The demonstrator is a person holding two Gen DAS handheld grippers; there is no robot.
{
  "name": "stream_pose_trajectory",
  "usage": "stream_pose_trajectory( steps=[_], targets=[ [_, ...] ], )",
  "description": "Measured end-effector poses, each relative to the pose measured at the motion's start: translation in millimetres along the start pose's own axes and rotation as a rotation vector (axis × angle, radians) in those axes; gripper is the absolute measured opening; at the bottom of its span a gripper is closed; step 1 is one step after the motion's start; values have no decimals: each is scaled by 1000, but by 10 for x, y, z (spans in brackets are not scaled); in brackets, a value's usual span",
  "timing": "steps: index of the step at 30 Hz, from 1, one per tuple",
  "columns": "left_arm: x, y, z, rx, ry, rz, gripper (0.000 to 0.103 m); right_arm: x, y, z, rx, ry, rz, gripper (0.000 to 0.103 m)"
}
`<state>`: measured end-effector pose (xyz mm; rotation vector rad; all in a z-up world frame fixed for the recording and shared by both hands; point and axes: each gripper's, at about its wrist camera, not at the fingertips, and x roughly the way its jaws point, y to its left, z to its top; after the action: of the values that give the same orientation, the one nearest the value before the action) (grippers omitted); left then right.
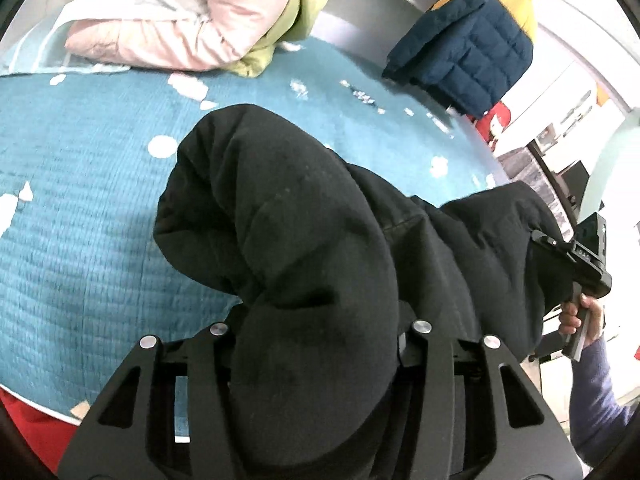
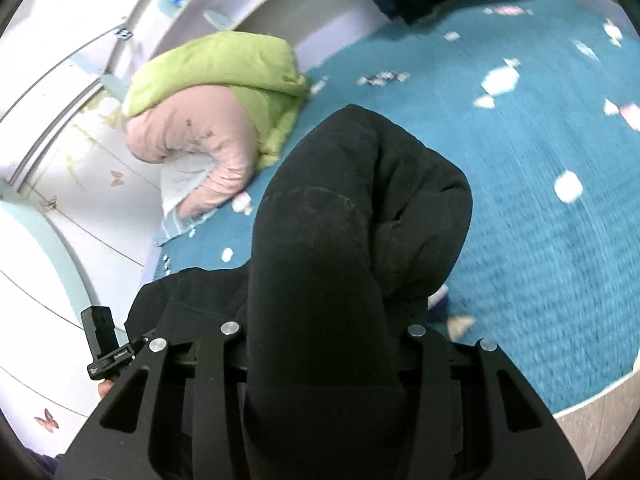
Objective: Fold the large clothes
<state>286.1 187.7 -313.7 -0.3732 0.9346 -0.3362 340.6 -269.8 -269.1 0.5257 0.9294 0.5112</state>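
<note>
Over the bed: black coat [image 1: 304, 240] hangs bunched above the teal blanket [image 1: 80, 208] — a thick padded roll runs up into each tool, the rest sags toward the blanket betw. them.
Coat, right view: same black bulk [image 2: 340, 240] fills the middle, loose end drooping over the blanket; whether it touches the blanket can't be told.
Risk 1: slip — padding is thick and slick-looking, and the weight hangs from two pinch points. If one bite is only on the outer shell, the coat could slide out and drop in a heap.
Risk 2: uneven lift — if one hand goes higher or wider, the coat twists and the fold line goes crooked.
Risk 3: dragging the blanket or hitting the other clothes — pink and green jacket [image 1: 192, 20] and navy and yellow jacket [image 1: 472, 40] lie at the far side, well apart for now.
Left gripper [image 1: 316, 344]: jaws partly closed, clamped on a fat wad of coat; fingertips buried in fabric.
Right gripper [image 2: 324, 344]: same — partly closed on a thick fold, tips hidden by the coat. Also seen from the left view, biting the coat's far edge, a hand [image 1: 580, 316] on its handle.
</note>
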Motion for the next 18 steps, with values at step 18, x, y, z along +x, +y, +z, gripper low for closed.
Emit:
stream_pose_trajectory(
  steps=[18],
  targets=[
    [880,1144,405,-231,74,125,85,511,-1139,439,232,-14,-289,71]
  ],
)
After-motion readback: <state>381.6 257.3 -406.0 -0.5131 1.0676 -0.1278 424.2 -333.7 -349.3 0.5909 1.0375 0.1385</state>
